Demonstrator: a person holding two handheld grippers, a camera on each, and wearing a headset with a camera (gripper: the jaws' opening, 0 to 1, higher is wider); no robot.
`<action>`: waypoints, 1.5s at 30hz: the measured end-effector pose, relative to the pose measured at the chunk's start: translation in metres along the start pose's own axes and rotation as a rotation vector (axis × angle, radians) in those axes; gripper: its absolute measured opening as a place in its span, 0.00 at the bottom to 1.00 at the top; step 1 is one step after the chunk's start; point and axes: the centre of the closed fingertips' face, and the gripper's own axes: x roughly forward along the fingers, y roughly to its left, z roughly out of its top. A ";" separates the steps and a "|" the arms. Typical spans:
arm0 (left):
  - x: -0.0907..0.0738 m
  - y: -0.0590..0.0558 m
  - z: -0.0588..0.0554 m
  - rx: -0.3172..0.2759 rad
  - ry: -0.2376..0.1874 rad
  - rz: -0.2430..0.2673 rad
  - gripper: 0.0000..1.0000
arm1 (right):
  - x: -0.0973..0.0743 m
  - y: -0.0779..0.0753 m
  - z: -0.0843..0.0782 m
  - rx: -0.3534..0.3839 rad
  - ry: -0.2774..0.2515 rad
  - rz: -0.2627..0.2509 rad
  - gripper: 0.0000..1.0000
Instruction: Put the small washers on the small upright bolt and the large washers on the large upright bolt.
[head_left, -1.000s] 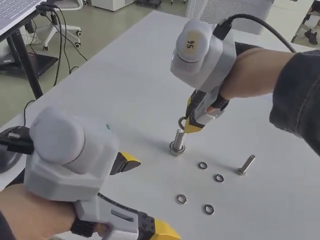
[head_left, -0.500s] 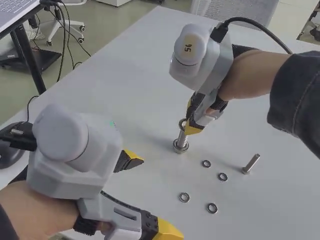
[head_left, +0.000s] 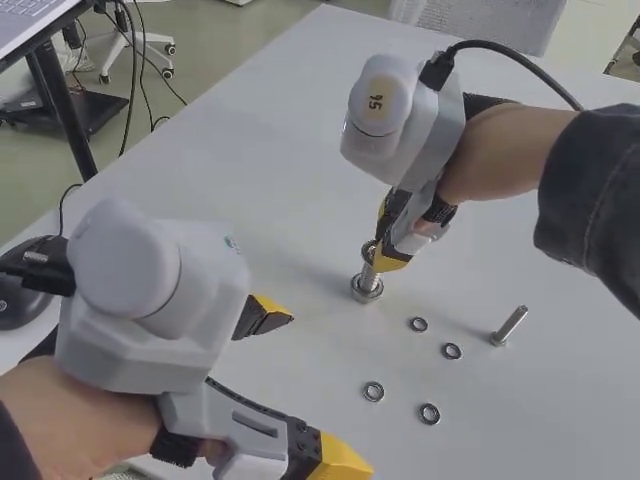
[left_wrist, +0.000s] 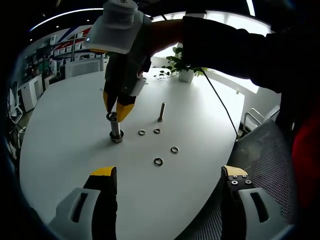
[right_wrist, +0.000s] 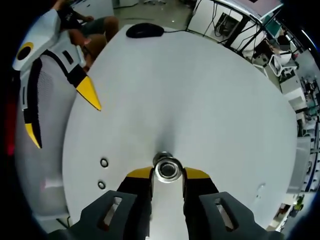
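The right gripper (head_left: 378, 256), fingers pinching a washer (right_wrist: 167, 170), holds it at the upright bolt's (head_left: 367, 283) tip. Next, it likely needs releasing to drop down. The left gripper (left_wrist: 169, 172) hovers, fingers open.

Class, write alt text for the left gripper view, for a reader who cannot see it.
The right gripper reaches down from above, its jaws holding a washer at the top of an upright bolt on a white table. Four loose washers and a bolt lying on its side lie beside it; the open jaws of the left gripper frame the bottom.
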 end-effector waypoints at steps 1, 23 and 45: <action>0.000 0.000 0.000 0.000 0.000 0.000 0.85 | 0.001 0.000 0.000 0.000 0.001 0.002 0.23; -0.001 0.002 -0.002 -0.009 0.000 0.004 0.85 | 0.029 0.004 -0.005 0.006 0.029 0.046 0.23; 0.002 0.001 -0.002 -0.011 0.005 -0.005 0.85 | 0.042 0.006 -0.006 0.010 0.052 0.069 0.23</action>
